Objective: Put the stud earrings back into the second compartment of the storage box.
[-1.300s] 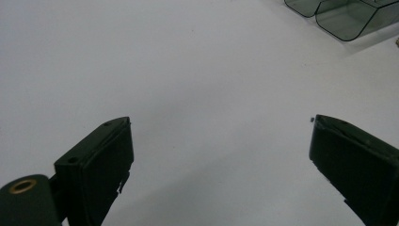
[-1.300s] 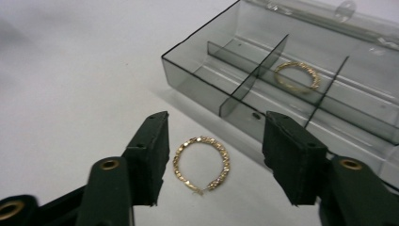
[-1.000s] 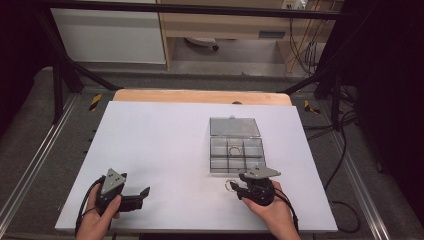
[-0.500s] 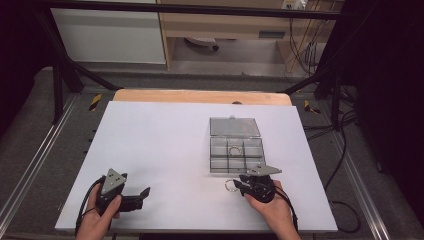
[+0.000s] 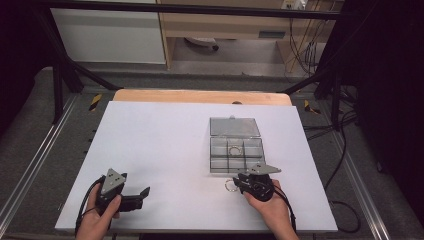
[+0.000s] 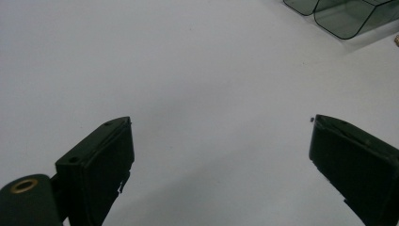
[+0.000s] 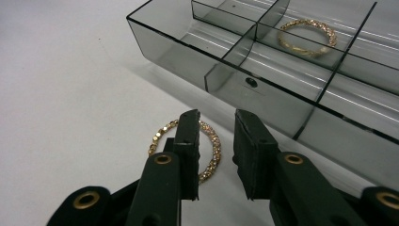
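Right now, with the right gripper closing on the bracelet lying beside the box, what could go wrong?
1. The right gripper has just been closing, with one side of the gold bracelet between the jaws; the pads have not clamped yet, so the thin band may slide out.
2. The bracelet lies flat on the white table, so the pads may scrape the surface.
3. The compartment box wall is close; lifting could bump it.

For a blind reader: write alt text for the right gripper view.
The right hand-held gripper has just been closing its two black jaws over one side of a gold studded ring lying on the white table, a gap left between the pads. Beyond stands a smoky clear compartment box holding a second gold ring.
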Action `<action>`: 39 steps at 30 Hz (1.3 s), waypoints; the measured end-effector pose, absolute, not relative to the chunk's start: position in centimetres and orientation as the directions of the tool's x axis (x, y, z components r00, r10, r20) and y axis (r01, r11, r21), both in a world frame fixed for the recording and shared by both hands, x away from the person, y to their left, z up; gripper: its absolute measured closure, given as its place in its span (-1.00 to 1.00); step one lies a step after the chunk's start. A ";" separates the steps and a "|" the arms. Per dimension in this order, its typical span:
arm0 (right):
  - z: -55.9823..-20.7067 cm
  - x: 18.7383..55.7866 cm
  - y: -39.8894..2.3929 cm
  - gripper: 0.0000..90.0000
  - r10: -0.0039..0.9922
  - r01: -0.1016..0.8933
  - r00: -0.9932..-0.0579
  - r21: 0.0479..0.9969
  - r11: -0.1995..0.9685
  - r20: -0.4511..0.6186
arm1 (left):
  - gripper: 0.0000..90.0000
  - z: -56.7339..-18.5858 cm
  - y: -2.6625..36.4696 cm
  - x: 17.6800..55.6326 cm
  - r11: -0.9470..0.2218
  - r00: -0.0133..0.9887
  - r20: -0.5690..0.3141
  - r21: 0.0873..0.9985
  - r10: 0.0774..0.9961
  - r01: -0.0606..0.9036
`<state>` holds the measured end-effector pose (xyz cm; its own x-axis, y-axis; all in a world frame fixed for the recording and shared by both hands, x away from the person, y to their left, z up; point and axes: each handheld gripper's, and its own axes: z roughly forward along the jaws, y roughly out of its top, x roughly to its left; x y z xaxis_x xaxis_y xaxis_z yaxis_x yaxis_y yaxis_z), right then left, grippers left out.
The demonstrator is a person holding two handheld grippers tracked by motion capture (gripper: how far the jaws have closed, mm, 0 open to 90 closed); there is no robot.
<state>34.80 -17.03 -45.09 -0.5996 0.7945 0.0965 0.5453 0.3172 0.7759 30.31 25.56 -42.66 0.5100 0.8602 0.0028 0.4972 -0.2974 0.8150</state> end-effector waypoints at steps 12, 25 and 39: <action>-45.7 35.0 -16.6 0.68 0.794 0.544 -0.604 0.764 0.346 0.071 | -0.83 -42.7 25.5 30.3 -0.297 0.510 0.003 0.817 0.860 0.495; -46.0 34.8 -16.4 0.93 0.789 0.515 -0.615 0.767 0.382 0.019 | -0.83 -42.6 25.5 30.3 -0.296 0.510 0.003 0.817 0.860 0.494; -45.8 34.6 -16.4 0.94 0.775 0.507 -0.631 0.775 0.378 0.034 | -0.83 -42.5 25.5 30.3 -0.289 0.508 0.000 0.822 0.861 0.490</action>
<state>34.61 -16.41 -45.83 -0.6306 0.7754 0.0341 0.5068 0.3781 0.7747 30.27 25.54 -42.54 0.5082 0.8612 0.0001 0.4903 -0.2894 0.8221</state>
